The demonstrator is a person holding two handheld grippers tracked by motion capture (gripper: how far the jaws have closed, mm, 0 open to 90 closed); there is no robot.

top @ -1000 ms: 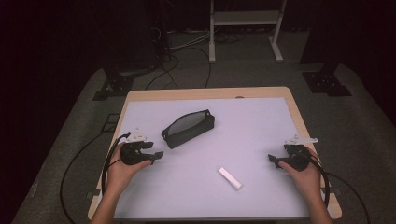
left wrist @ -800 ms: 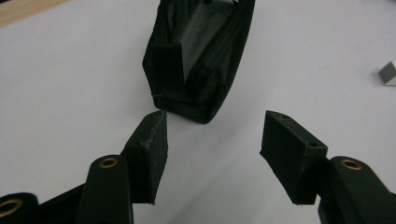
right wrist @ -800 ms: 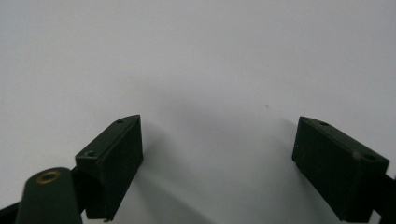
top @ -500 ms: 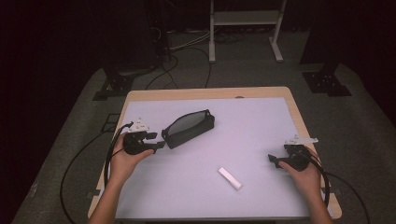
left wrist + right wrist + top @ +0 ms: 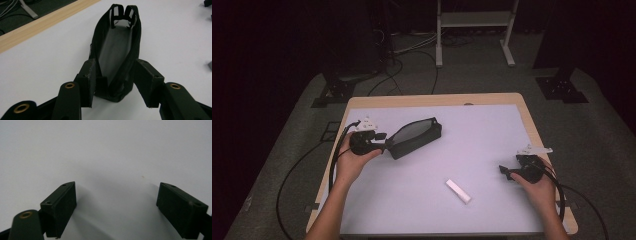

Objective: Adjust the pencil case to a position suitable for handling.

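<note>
A black mesh pouch (image 5: 414, 136) lies open-topped on the white table top, left of the middle. My left gripper (image 5: 383, 145) is at its near left end. In the left gripper view the pouch (image 5: 117, 47) runs away from me, and my left gripper (image 5: 115, 63) stands open with the pouch's near end between the two pads. The left pad (image 5: 87, 82) is close against the pouch wall, while the right pad stands a little off it. A small white bar (image 5: 458, 191) lies near the front middle. My right gripper (image 5: 503, 171) rests open at the right, over bare table (image 5: 117, 185).
The table has a wooden rim (image 5: 432, 100) around the white top. Cables trail from both grippers off the table sides. Beyond the far edge, on the dark floor, stand a white frame (image 5: 474, 30) and black stand feet (image 5: 562, 90).
My left gripper has moved forward and to the right, from beside the pouch to straddling its near end. The right gripper has stayed where it was.
</note>
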